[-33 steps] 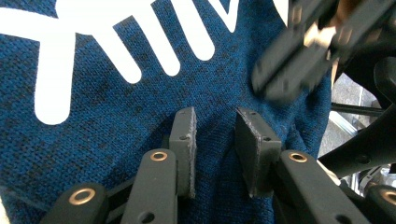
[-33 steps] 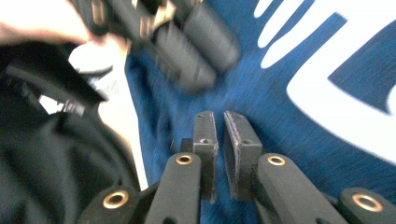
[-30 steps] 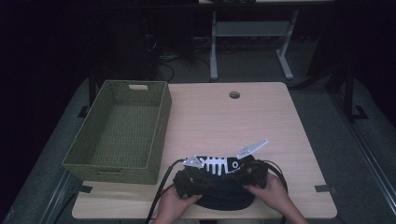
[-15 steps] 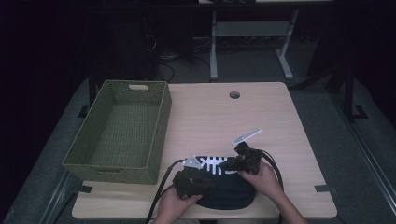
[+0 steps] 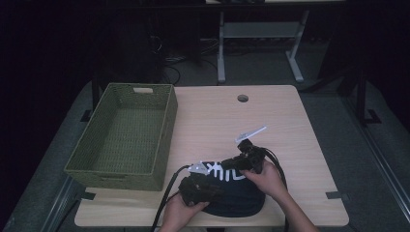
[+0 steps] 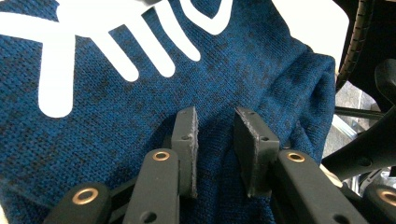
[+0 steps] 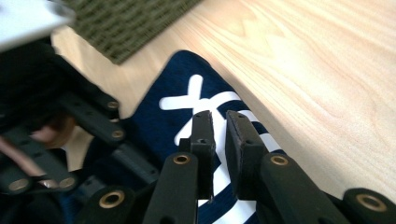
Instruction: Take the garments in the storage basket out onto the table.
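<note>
**Blue knit garment under two grippers at the near edge of the worktop**

Blue knitted cloth with a white printed pattern, a folded garment [image 5: 232, 195], lies at the near edge of the pale wooden worktop [image 5: 217, 121], just right of the woven green basket [image 5: 123, 135] that stands on the worktop's left side. In the high view the person's two hands come in from below and rest on the garment, one at each end.

The left gripper [image 6: 215, 122] sits low on the knit near its folded edge. Its two black jaws stand a short way apart, with a raised fold of the blue fabric between the pads; whether the pads actually press on that fold I cannot tell. The white print spreads across the cloth above the jaws.

The right gripper [image 7: 218, 120] is over the far, printed part of the garment, close to the line where the cloth meets the bare wood. Its jaws are nearly together, with only a thin slit left between the pads, and have just been opening a little; nothing visible is caught in the slit, so it is clenched on nothing. The right gripper view also takes in the other gripper and a corner of the basket at upper left.
</note>
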A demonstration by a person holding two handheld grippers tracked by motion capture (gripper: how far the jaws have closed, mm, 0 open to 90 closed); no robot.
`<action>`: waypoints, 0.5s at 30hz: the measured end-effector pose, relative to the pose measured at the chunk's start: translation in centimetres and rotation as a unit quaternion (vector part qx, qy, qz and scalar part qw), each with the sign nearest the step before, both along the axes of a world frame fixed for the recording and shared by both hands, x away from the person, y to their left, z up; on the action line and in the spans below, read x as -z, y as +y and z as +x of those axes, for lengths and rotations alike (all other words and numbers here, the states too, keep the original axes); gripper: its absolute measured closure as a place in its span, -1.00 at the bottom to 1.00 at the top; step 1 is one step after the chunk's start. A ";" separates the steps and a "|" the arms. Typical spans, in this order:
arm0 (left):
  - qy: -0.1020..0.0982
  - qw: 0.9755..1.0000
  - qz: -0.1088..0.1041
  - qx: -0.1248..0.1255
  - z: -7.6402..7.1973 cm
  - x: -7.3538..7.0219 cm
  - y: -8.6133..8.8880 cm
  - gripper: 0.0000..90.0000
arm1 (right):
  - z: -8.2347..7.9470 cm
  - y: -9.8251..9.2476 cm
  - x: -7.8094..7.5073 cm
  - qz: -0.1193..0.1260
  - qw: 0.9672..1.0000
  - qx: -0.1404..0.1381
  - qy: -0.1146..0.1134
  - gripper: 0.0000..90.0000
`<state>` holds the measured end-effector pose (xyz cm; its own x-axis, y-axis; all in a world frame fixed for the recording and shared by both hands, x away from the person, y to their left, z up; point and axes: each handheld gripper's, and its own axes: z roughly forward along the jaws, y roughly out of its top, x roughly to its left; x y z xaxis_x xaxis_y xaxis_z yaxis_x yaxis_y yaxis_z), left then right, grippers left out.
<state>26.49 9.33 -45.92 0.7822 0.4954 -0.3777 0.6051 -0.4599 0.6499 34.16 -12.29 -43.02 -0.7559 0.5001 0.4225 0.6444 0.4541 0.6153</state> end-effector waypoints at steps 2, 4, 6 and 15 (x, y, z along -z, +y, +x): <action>0.001 1.000 -0.001 -0.001 0.0 0.0 0.0 0.56 | 0.4 0.4 0.6 -0.014 1.000 0.001 0.008 0.83; 0.001 1.000 -0.002 -0.002 0.0 0.0 0.0 0.56 | 0.7 0.6 1.2 -0.028 1.000 0.001 0.012 0.87; 0.002 1.000 -0.003 -0.002 0.0 0.0 0.0 0.56 | 0.7 0.9 1.8 -0.048 0.999 0.002 0.014 0.90; 0.003 1.000 -0.003 -0.003 0.0 0.0 0.0 0.55 | 0.4 0.0 1.3 -0.004 1.000 0.007 0.015 0.76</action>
<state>26.45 9.36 -45.97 0.7768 0.4978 -0.3857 0.6118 -0.4517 0.6493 34.54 -12.28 -44.34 -0.7354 0.5138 0.4418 0.6694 0.4493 0.5916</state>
